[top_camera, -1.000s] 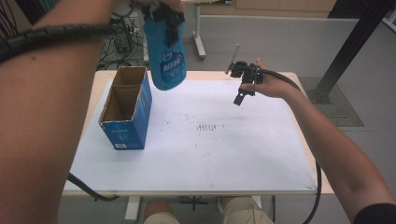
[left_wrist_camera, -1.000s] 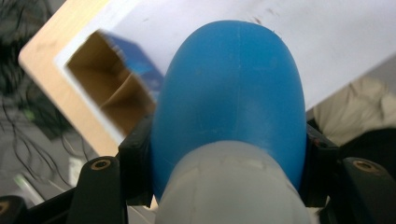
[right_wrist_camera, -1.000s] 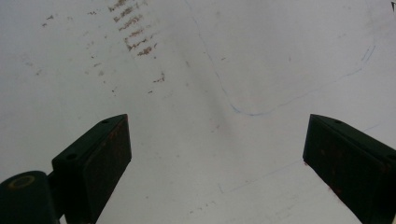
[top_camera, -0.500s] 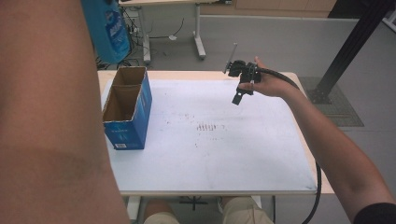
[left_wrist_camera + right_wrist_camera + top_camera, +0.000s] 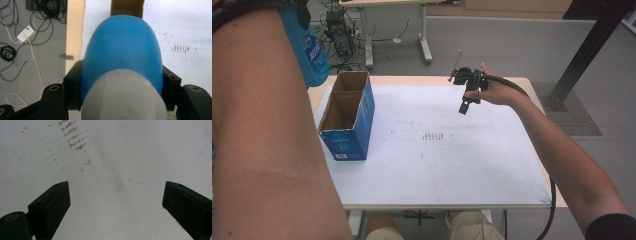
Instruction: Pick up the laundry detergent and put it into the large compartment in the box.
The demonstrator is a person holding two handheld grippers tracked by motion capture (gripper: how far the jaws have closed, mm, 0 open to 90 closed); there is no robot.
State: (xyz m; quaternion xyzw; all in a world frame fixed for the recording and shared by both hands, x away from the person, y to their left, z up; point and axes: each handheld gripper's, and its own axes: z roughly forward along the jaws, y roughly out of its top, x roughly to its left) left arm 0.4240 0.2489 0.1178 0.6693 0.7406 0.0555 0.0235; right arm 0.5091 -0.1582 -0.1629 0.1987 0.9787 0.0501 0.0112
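The left gripper [image 5: 122, 100] clamps a blue plastic bottle [image 5: 122, 50] above the blue cardboard box [image 5: 348, 120]. The right gripper [image 5: 117, 207] hangs wide open, empty, over the white table [image 5: 437, 160].

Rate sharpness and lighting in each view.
High view: even light, the near forearm large and soft. Left gripper view: the blue bottle looms close, its pale cap out of focus. Right gripper view: the white tabletop is evenly lit, its smudges slightly soft, no glare.
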